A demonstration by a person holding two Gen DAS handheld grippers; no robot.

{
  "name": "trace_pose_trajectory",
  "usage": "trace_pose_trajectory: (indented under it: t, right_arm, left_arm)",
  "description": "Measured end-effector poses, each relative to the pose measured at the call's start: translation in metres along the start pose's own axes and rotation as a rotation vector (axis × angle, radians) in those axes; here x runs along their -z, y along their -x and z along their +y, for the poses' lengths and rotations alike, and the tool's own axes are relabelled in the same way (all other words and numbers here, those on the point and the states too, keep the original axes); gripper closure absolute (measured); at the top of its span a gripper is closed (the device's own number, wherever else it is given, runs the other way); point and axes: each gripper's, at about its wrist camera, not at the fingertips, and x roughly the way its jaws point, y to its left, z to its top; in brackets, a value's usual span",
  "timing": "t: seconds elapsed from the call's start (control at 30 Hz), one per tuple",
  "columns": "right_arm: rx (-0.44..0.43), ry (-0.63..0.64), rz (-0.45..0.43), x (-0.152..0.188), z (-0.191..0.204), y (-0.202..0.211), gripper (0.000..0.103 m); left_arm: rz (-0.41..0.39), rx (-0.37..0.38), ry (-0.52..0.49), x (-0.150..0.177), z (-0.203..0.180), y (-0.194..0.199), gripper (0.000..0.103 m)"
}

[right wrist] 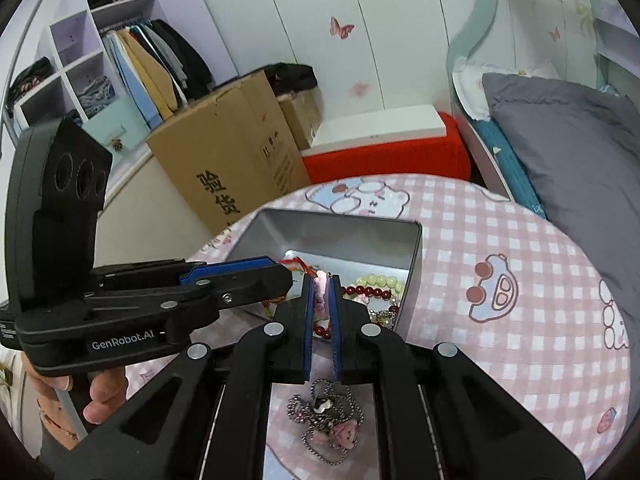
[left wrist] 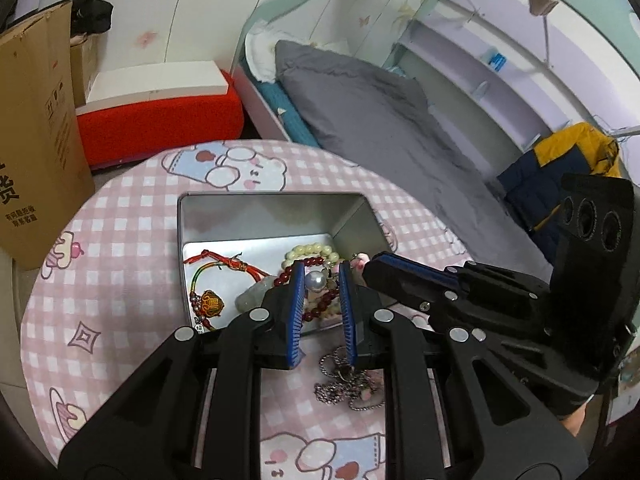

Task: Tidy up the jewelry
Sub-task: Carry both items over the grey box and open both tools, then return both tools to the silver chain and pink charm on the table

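Note:
A silver tin box point(left wrist: 208, 216) point(right wrist: 414, 264) sits on the pink checked table and holds a red cord bracelet point(left wrist: 224, 264), dark red beads point(left wrist: 316, 308), pale green beads point(left wrist: 308, 250) point(right wrist: 378, 280) and a pearl piece point(left wrist: 314, 282). My left gripper point(left wrist: 320, 276) hangs open over the box's near edge, the pearl between its fingers. My right gripper point(right wrist: 321, 284) point(left wrist: 374, 264) is shut on a small pink charm point(right wrist: 320, 292) above the box. A silver ball chain with pink charms point(left wrist: 346, 384) point(right wrist: 328, 420) lies on the table under both grippers.
The round table point(left wrist: 100, 280) point(right wrist: 500, 280) has a pink checked cloth. A cardboard box point(left wrist: 36, 140) point(right wrist: 228, 152) and a red stool point(left wrist: 160, 124) stand behind it. A bed with a grey quilt point(left wrist: 380, 120) is on the right.

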Motion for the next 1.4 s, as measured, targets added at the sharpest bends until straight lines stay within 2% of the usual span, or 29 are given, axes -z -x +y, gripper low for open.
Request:
trace_pose_trajectory:
  t: [0.33, 0.63, 0.67, 0.77, 0.93, 1.1, 1.27, 1.4]
  right_arm:
    - [0.014, -0.002, 0.032, 0.013, -0.009, -0.007, 0.096]
    - [0.013, -0.011, 0.013, 0.012, -0.009, 0.003, 0.091]
    - [0.012, -0.012, 0.006, 0.012, -0.009, 0.006, 0.090]
    - [0.014, -0.009, -0.010, 0.015, -0.007, 0.016, 0.089]
    - [0.039, 0.024, -0.010, 0.034, -0.003, 0.033, 0.089]
    - [0.064, 0.059, 0.036, 0.065, 0.001, 0.037, 0.089]
    - [0.093, 0.072, 0.098, 0.092, 0.000, 0.025, 0.089]
    - [0.130, 0.096, 0.099, 0.100, 0.003, 0.021, 0.089]
  left_arm:
    - [0.049, -0.021, 0.008, 0.001, 0.005, -0.016, 0.085]
    - [0.065, -0.052, -0.005, 0.003, 0.000, -0.016, 0.084]
    - [0.063, -0.056, -0.006, 0.003, 0.000, -0.015, 0.078]
    - [0.026, -0.070, -0.004, 0.005, -0.002, -0.004, 0.045]
    - [-0.037, -0.115, -0.038, 0.015, -0.007, 0.023, 0.045]
    - [-0.091, -0.170, -0.065, 0.037, -0.013, 0.046, 0.045]
    - [-0.097, -0.216, -0.073, 0.064, -0.013, 0.056, 0.045]
    - [-0.085, -0.231, -0.056, 0.080, -0.007, 0.057, 0.045]
